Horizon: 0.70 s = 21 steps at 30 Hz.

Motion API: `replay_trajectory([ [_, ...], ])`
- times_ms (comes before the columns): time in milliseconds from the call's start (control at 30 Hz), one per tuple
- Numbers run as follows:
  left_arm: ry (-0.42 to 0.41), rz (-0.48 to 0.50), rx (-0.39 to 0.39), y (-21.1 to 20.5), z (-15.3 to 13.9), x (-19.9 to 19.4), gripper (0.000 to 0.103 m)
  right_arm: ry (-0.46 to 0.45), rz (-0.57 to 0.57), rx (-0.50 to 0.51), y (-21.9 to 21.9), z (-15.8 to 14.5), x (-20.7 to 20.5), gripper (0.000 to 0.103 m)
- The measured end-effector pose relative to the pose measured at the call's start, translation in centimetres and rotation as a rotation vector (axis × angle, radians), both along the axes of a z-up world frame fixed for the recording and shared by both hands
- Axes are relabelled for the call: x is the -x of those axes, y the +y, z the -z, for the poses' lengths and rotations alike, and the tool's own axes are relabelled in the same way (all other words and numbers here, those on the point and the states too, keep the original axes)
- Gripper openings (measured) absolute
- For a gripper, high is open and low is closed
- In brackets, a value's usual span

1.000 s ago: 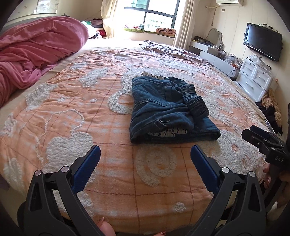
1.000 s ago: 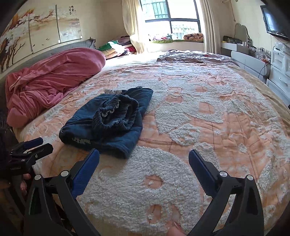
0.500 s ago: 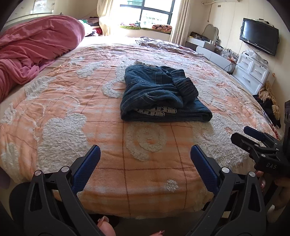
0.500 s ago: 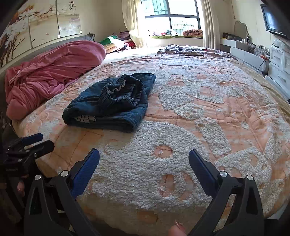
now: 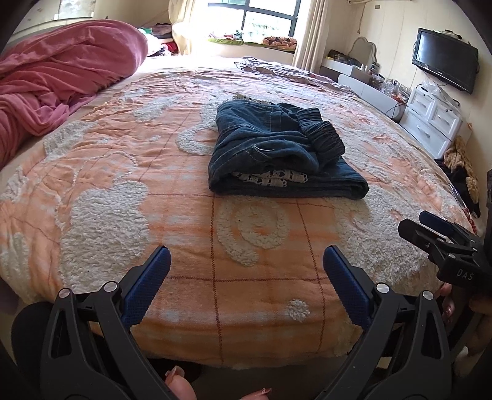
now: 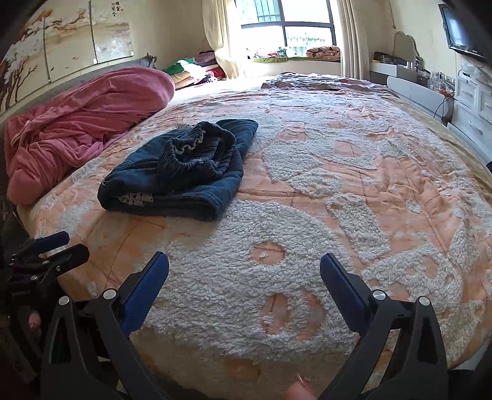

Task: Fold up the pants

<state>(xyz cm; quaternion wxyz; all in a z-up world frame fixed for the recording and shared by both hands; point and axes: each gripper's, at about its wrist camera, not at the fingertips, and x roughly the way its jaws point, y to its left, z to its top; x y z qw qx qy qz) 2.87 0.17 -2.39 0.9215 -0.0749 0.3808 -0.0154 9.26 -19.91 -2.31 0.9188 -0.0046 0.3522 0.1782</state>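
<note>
1. Centrally on bed (image 5: 101, 215): pants (image 5: 276, 154), dark blue denim, folded into a compact bundle, elastic waistband bunched on top, strip of white patterned fabric showing between layers at near edge.
2. Same pants (image 6: 181, 172) from right wrist view: left of view centre, flat on orange-and-white bedspread, nothing touching them.
3. Left tool (image 5: 246, 277): jaws spread wide, blue pads well apart, nothing held; hovering over bed's near edge, well short of pants.
4. Right tool (image 6: 244, 281): jaws equally wide, empty; over fluffy white patch of bedspread, pants off to its front-left, well apart.
5. Right tool also seen at right margin of left wrist view (image 5: 442, 243), black body lettered "DAS", beside bed's edge; fingertips of holding hand just below it.
6. Left tool likewise at left margin of right wrist view (image 6: 49, 249), near bed's corner.
7. Pink duvet (image 5: 61, 77) heaped on bed's far left, well apart from pants.
8. Beyond bed: window (image 5: 252, 18) with curtains; television (image 5: 444, 66) on wall to right, above white drawers (image 5: 430, 123).
</note>
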Motion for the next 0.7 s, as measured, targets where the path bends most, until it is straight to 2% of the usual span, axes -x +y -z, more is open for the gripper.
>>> replay_trajectory([
  [700,-0.004,-0.01,0.003,0.13,-0.33,-0.01,0.093,0.003,0.018,-0.008,-0.64,0.17,-0.14,0.098],
])
